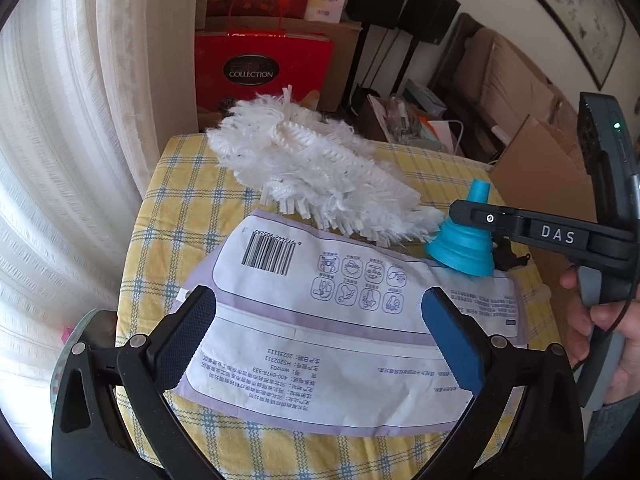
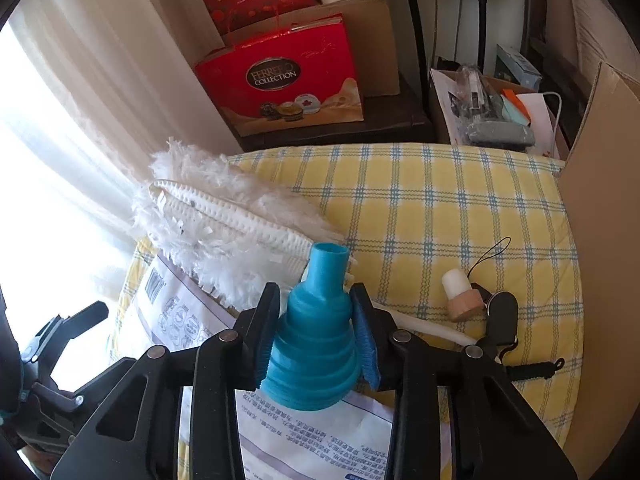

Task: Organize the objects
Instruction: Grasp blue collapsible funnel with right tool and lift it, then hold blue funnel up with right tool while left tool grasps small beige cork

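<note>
The blue funnel [image 2: 316, 330] is clamped between the narrowed jaws of the right gripper [image 2: 316, 334], while the left gripper [image 1: 320, 336] is held wide above the printed pouch [image 1: 320, 332].

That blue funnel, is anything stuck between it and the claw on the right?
Nothing visible. The right claw has the blue funnel directly between its two pads, which press on its ribbed sides. The white duster lies behind it, not in between.

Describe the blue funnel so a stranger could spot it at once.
On the yellow checked cloth, where the white fluffy mop head meets the printed packet, stands the blue funnel, spout up. It is the only blue ribbed cone, clamped by the right gripper.
</note>
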`<control>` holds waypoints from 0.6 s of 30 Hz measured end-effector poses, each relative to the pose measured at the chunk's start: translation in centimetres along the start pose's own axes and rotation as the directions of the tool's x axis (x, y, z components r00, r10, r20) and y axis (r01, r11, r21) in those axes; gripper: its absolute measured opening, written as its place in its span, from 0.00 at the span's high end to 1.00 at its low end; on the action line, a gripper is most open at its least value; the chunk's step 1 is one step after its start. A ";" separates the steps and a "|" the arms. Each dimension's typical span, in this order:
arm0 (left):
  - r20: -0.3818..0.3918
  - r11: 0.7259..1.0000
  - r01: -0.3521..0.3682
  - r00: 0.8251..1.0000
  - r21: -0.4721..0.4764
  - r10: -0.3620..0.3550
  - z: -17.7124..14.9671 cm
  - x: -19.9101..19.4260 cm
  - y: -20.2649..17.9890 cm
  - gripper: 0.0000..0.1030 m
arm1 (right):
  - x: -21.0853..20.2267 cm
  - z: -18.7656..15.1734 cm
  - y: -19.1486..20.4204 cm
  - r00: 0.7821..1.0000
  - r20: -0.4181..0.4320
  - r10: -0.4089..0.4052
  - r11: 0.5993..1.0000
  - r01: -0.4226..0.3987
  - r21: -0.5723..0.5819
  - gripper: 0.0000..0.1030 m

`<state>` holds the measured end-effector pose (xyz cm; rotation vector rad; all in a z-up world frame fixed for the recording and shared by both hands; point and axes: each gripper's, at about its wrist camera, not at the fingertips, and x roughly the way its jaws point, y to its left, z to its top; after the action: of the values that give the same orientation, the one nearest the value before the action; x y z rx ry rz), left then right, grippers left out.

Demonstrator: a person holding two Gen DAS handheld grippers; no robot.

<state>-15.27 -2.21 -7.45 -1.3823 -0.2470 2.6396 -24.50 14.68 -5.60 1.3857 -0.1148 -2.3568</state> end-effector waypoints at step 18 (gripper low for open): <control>-0.029 0.974 0.146 0.989 0.173 -0.143 0.7 0.5 -10.5 0.00 | -14.6 0.3 -1.9 0.975 0.220 -0.046 0.997 0.057 -0.044 0.71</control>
<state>-15.53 8.12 -5.16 -1.2784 -0.1065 2.4653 -19.04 21.91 6.00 1.1155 -0.0814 -2.5315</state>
